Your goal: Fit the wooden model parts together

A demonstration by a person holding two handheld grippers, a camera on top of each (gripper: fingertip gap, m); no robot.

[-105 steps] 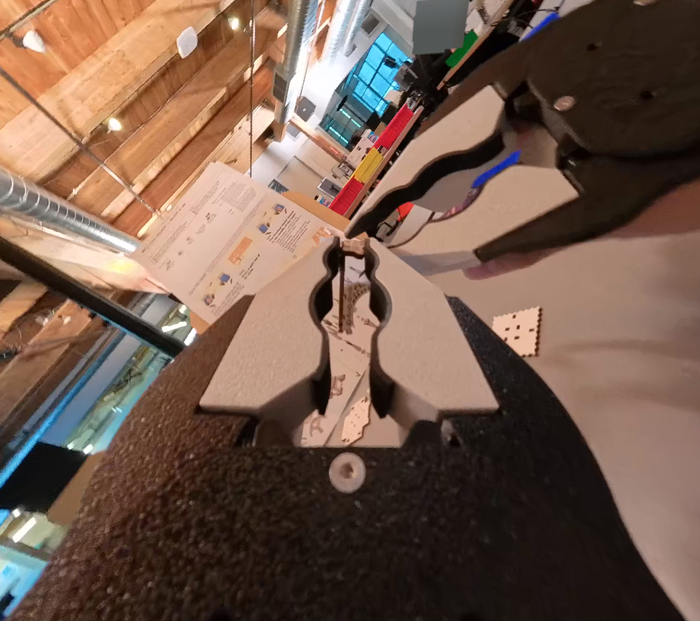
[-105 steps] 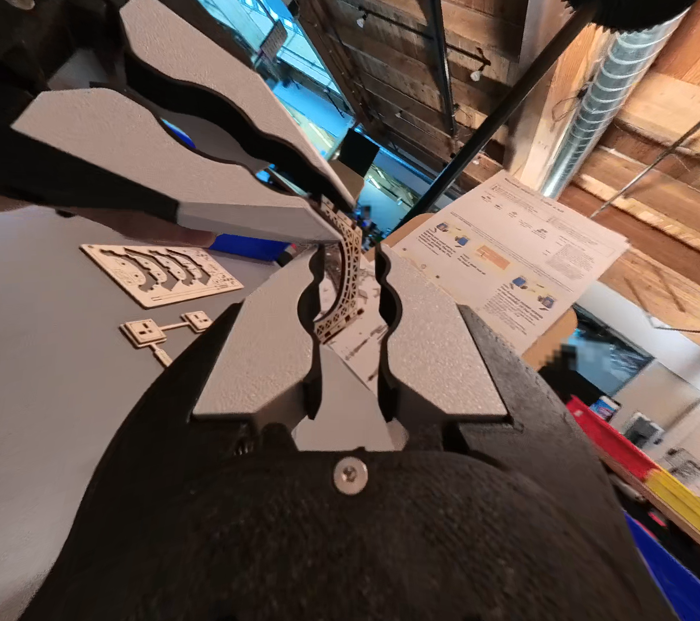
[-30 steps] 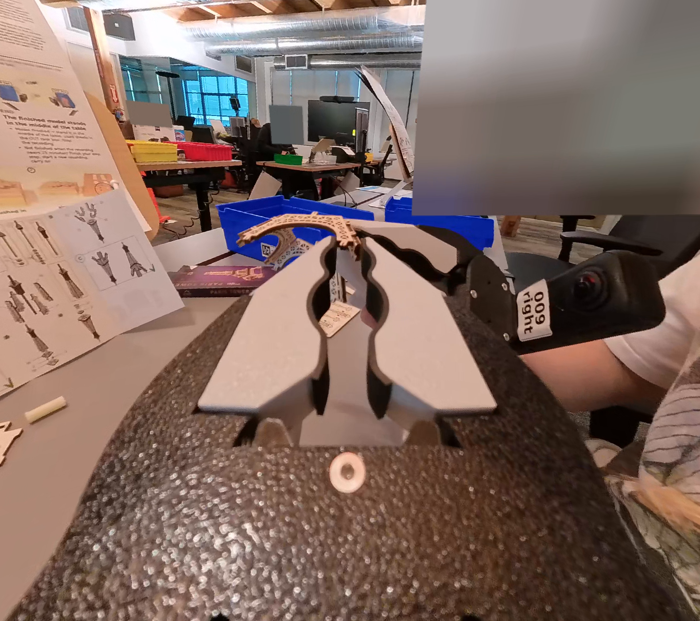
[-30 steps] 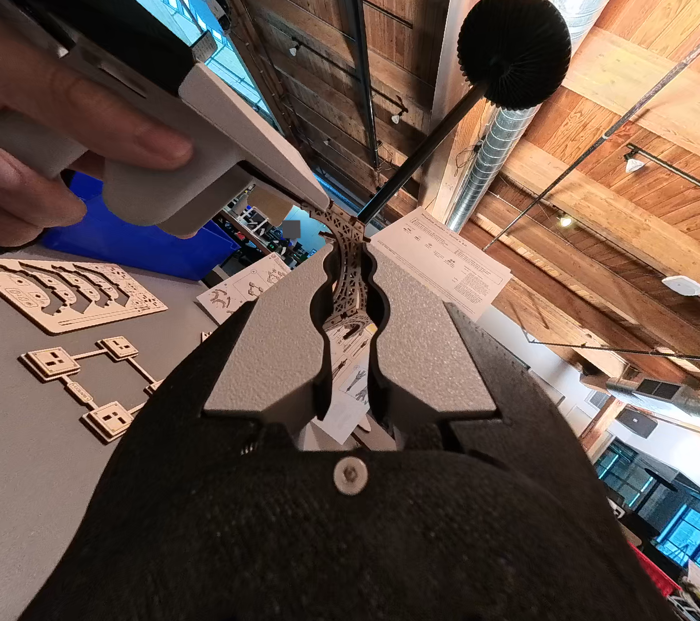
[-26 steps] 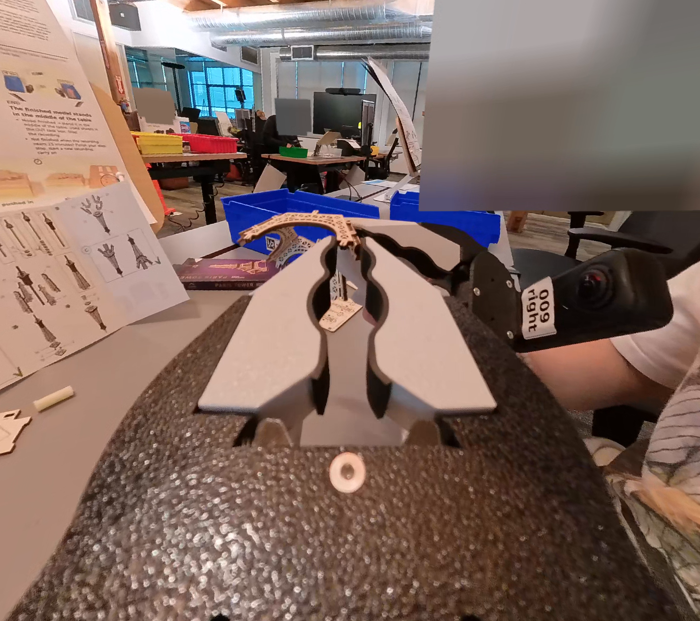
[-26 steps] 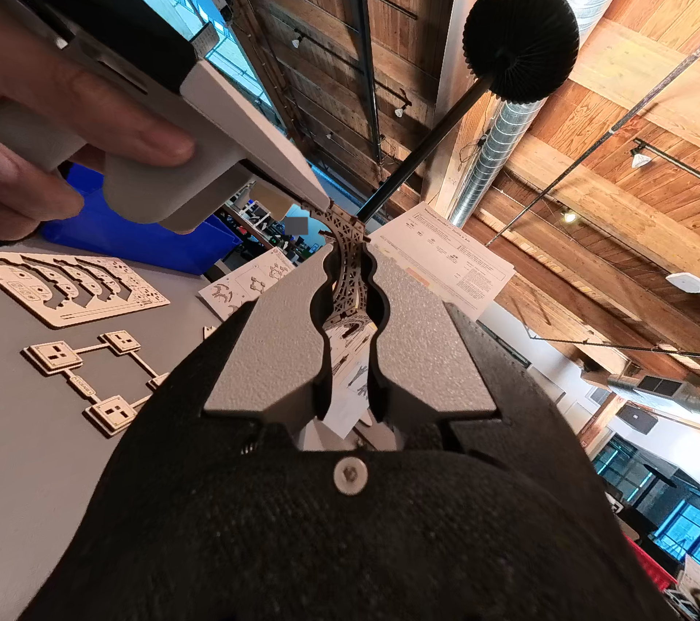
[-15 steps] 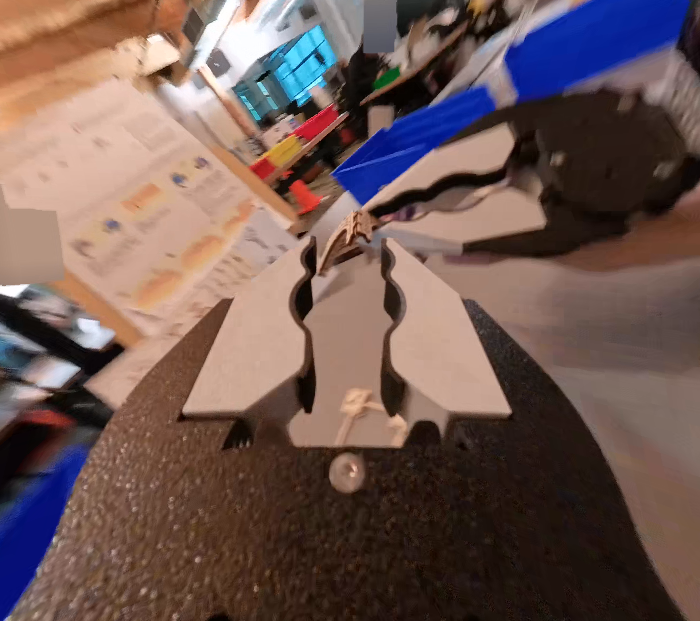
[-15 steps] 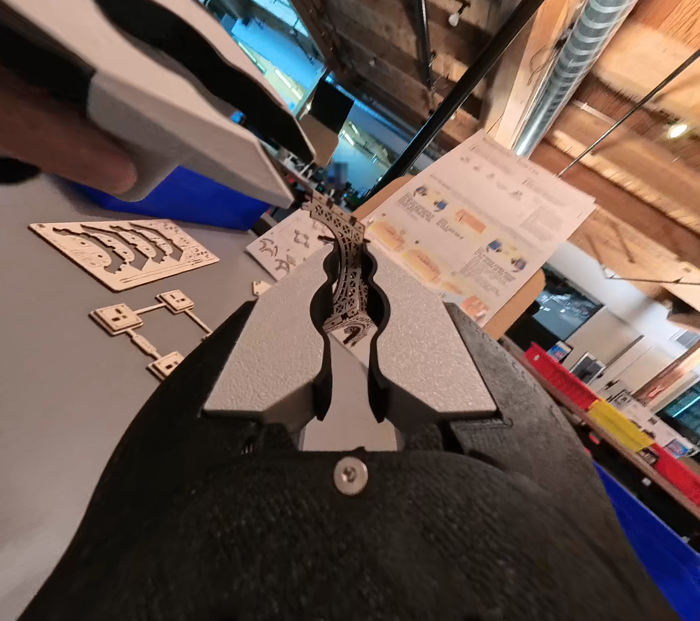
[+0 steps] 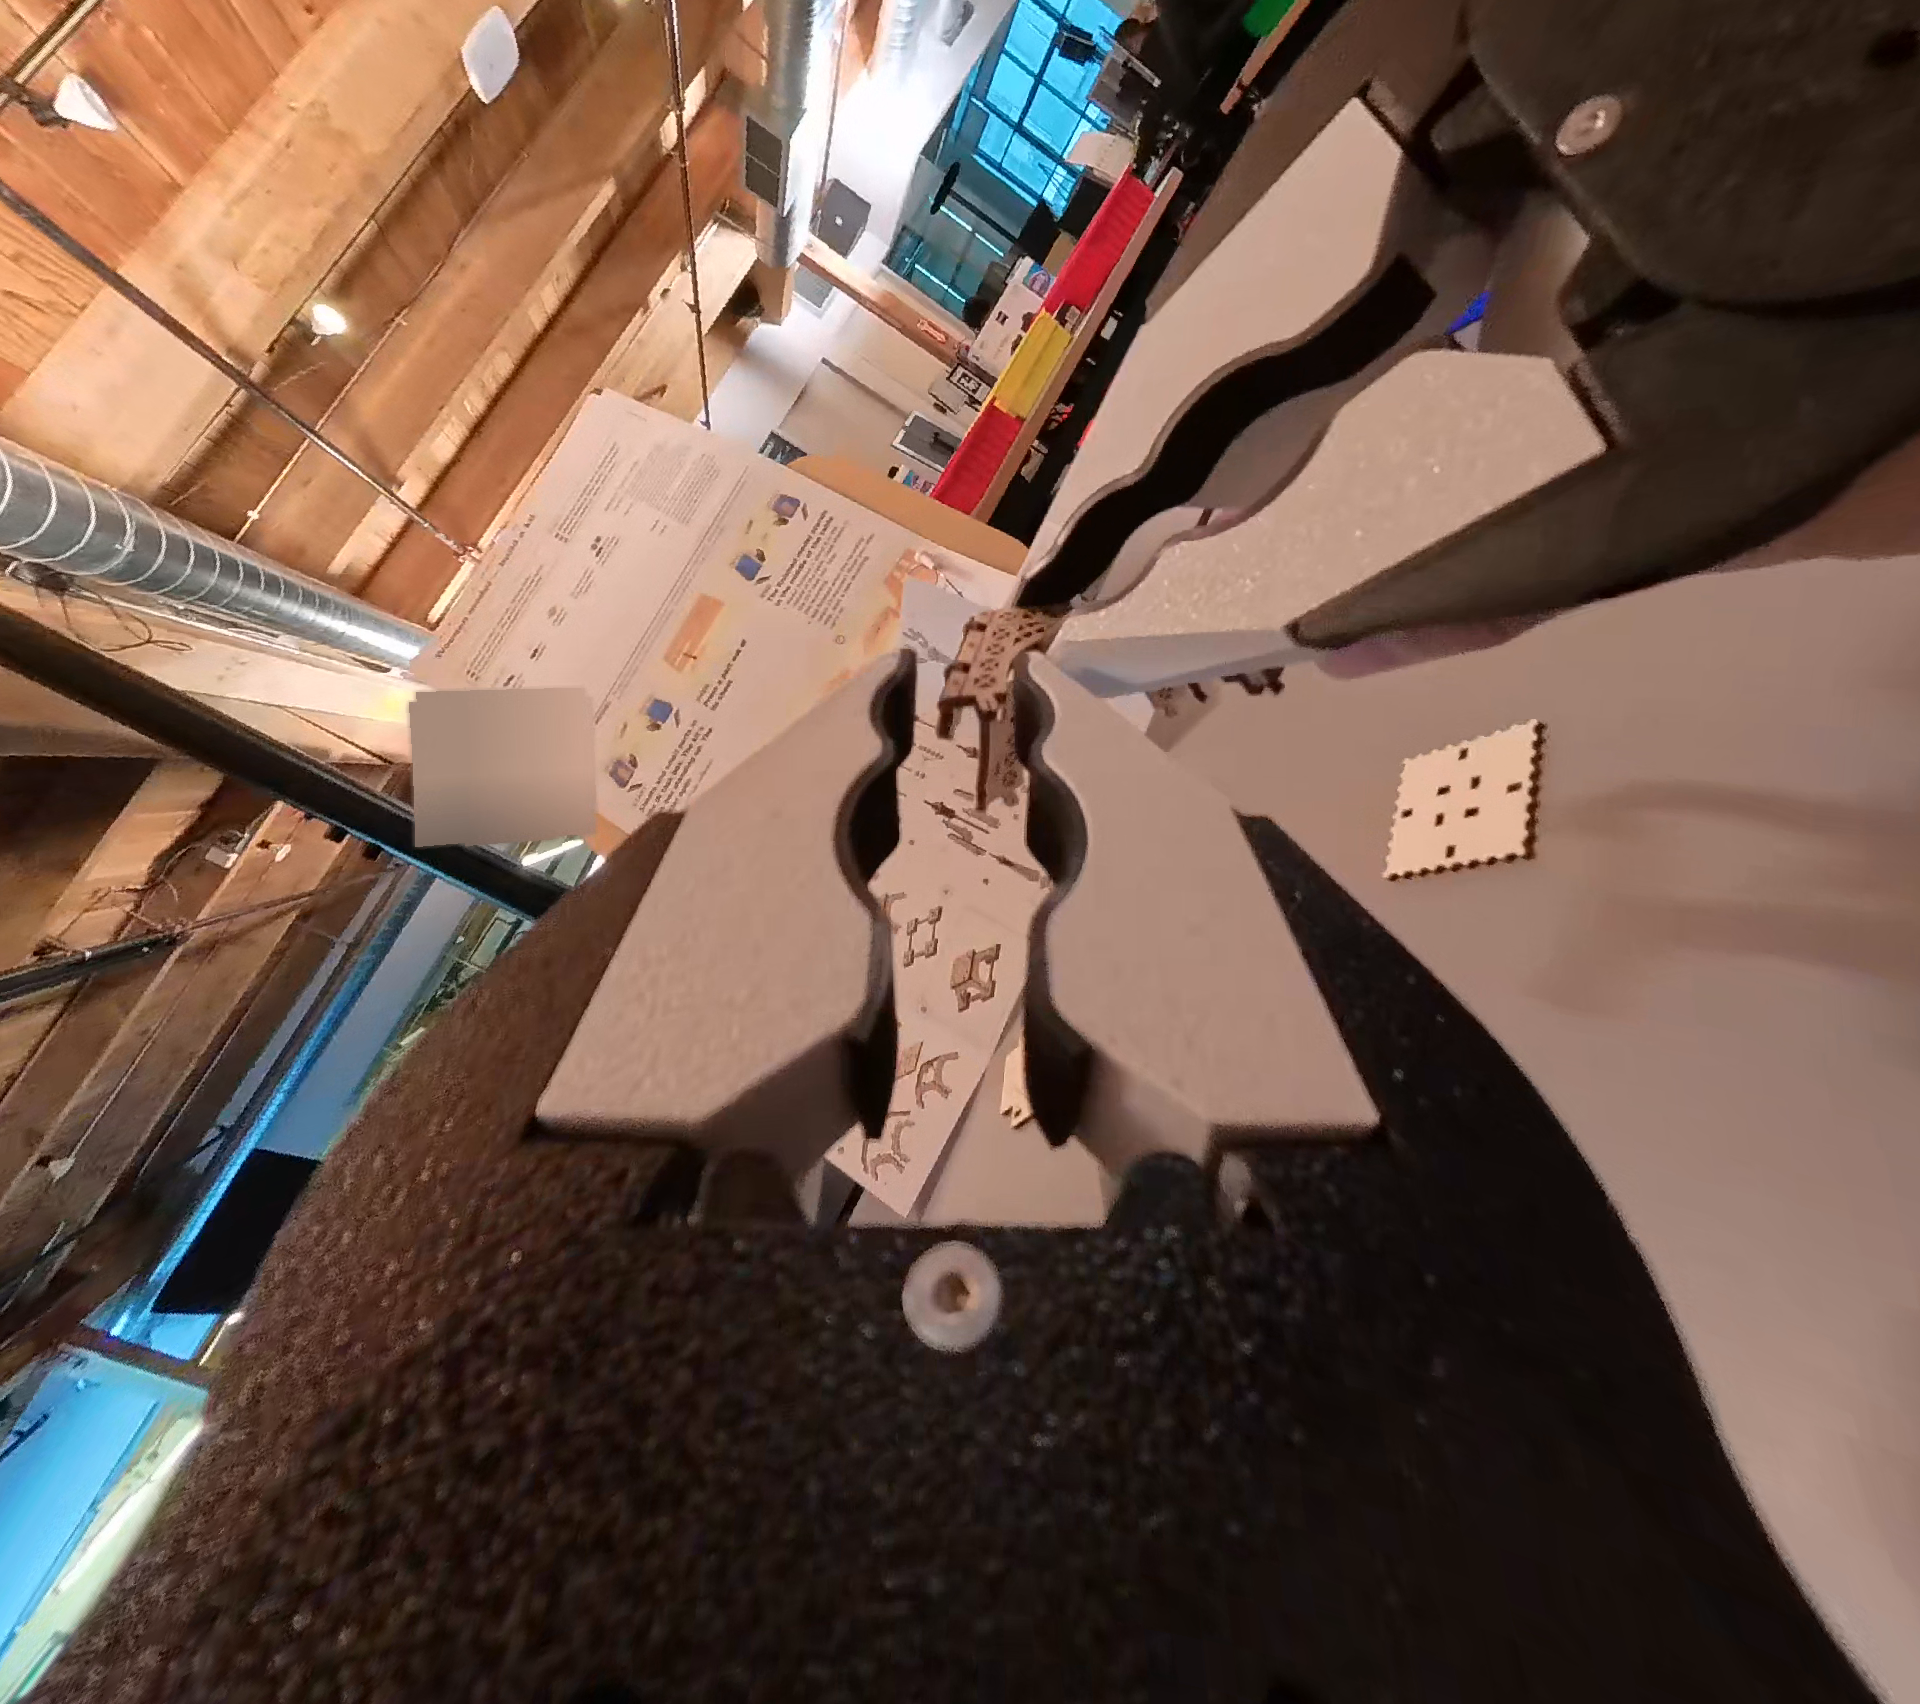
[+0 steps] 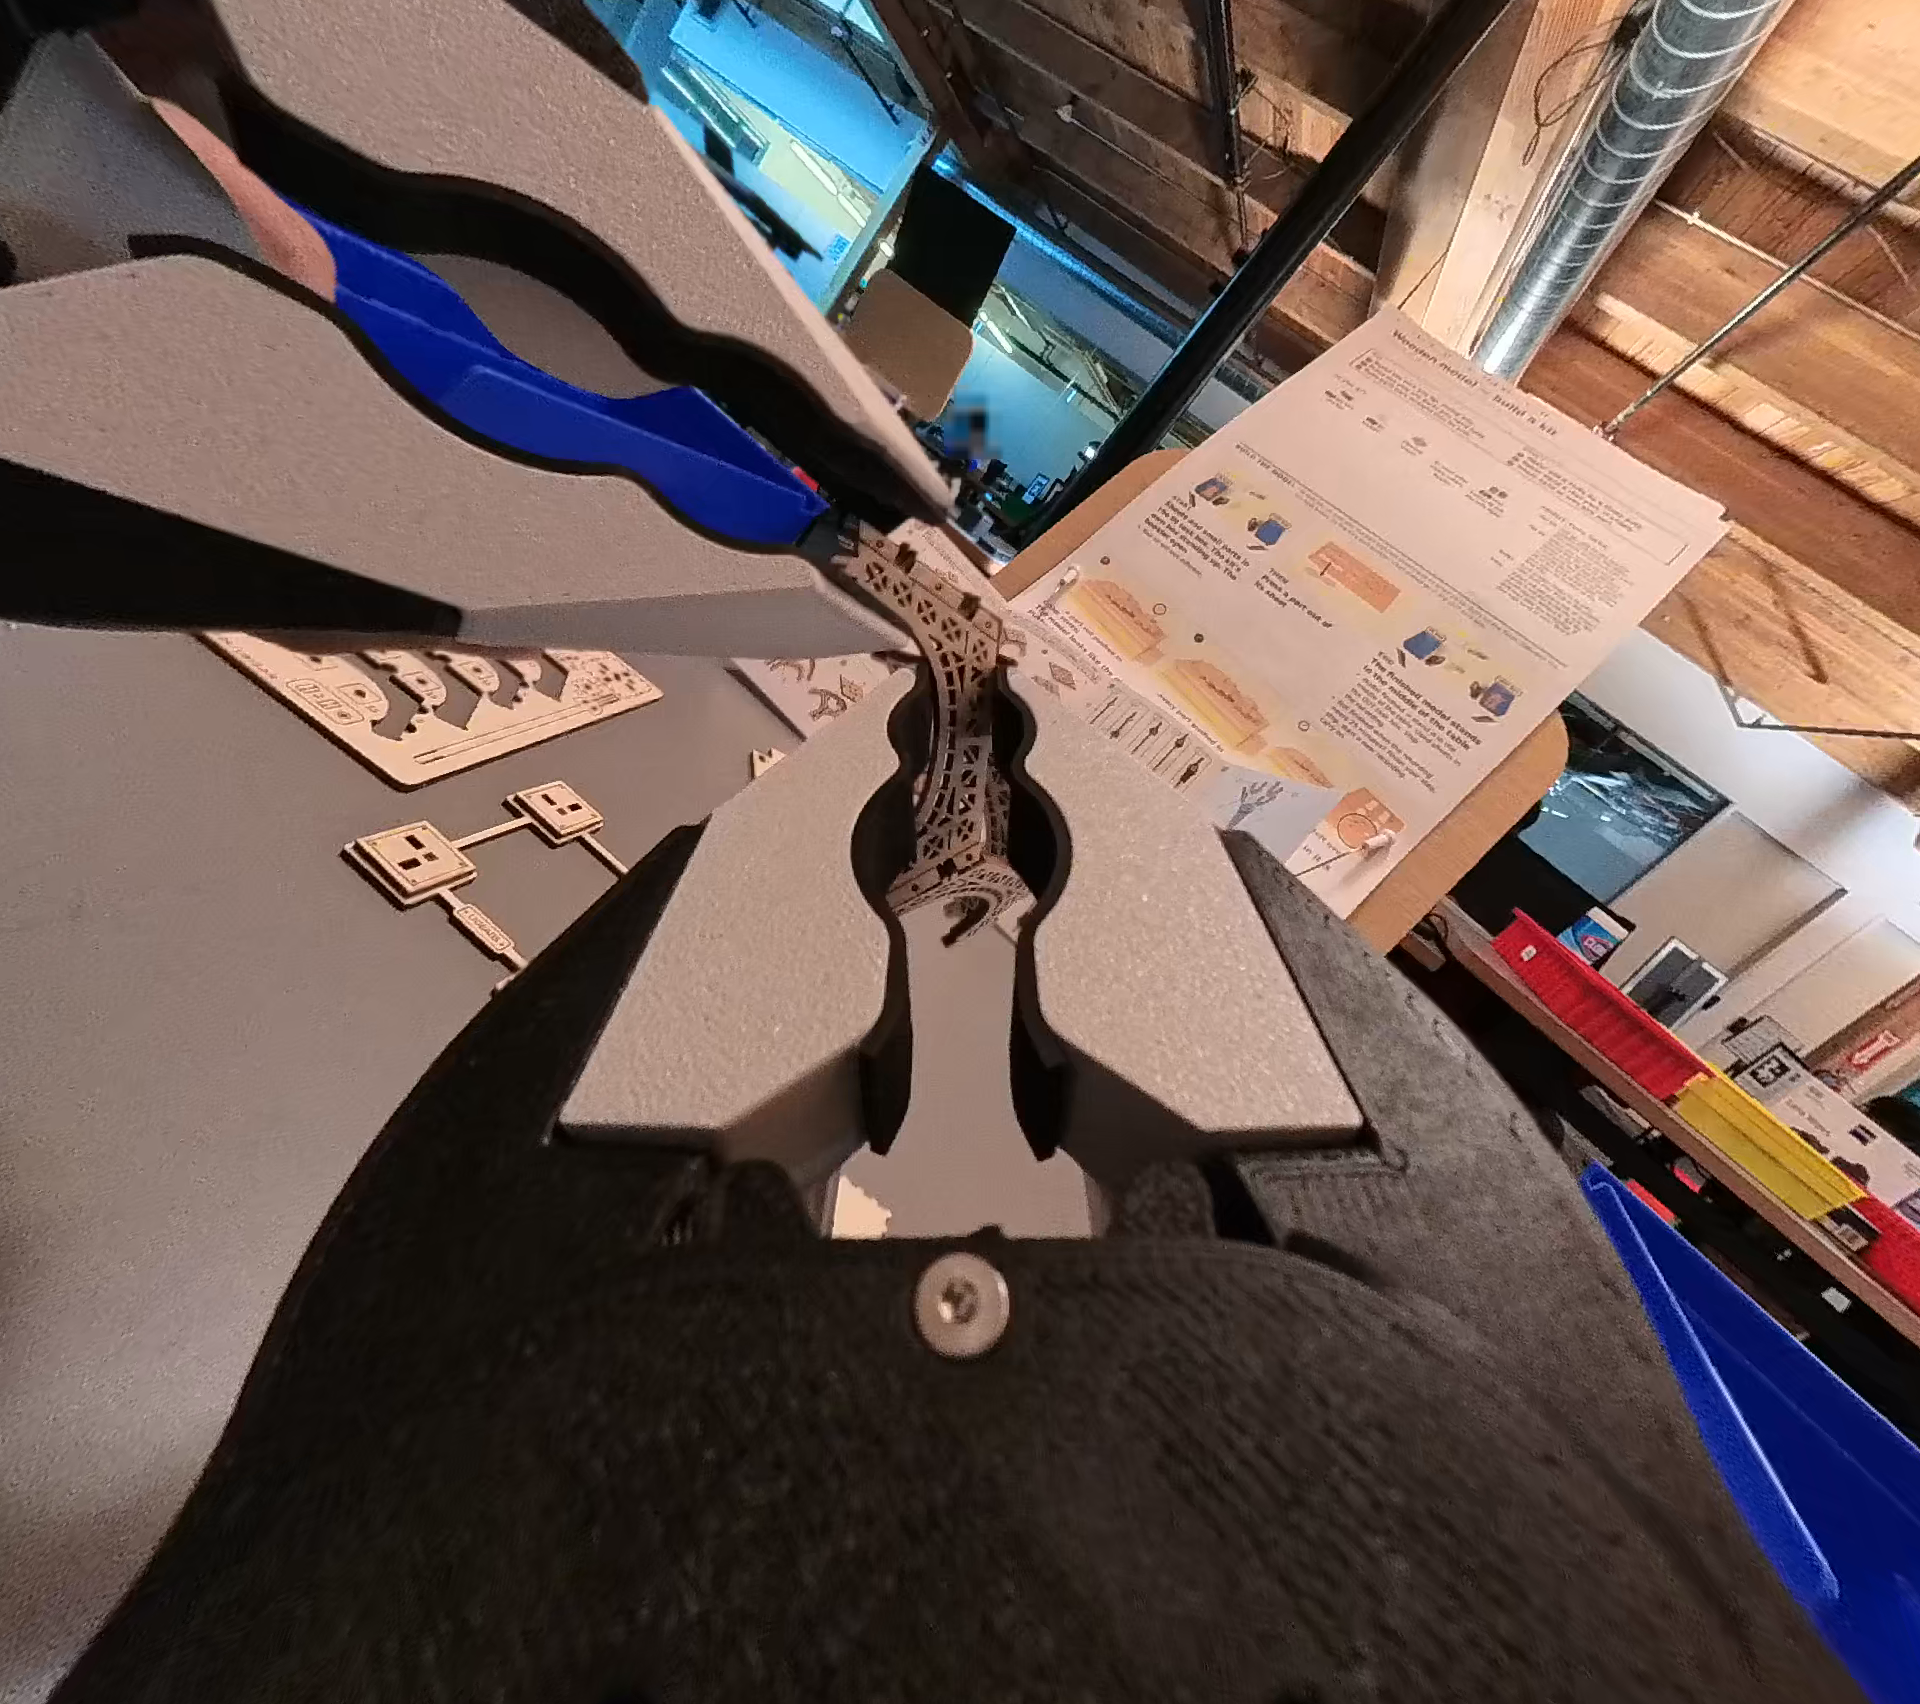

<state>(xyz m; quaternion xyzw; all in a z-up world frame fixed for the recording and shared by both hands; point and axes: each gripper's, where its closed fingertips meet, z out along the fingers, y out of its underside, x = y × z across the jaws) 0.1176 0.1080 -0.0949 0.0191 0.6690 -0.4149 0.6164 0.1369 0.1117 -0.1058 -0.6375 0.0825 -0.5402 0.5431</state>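
Right claw (image 10: 961,688) is nearly closed, pinching a curved wooden lattice leg (image 10: 961,761) of the tower model, held in the air above the grey worktop (image 10: 156,979). The leg's upper end sticks out past the fingertips.

Left claw (image 9: 966,667) stands slightly parted around the leg's end; whether its pads actually press the wood, I cannot tell. In the right wrist view its tips converge on that upper end.

On the worktop: a punched-out parts sheet (image 10: 436,698), linked small square pieces (image 10: 457,844), a slotted square plate (image 9: 1465,797). An instruction sheet (image 10: 1382,605) stands propped behind.

Risks, as I judge them:
- The lattice is thin and fretted; squeezing or twisting from both ends could snap it.
- The grip is narrow, on an edge-on strip; a sideways push could pivot the leg or let it slip.
- If dropped, it falls among similar pale pieces.
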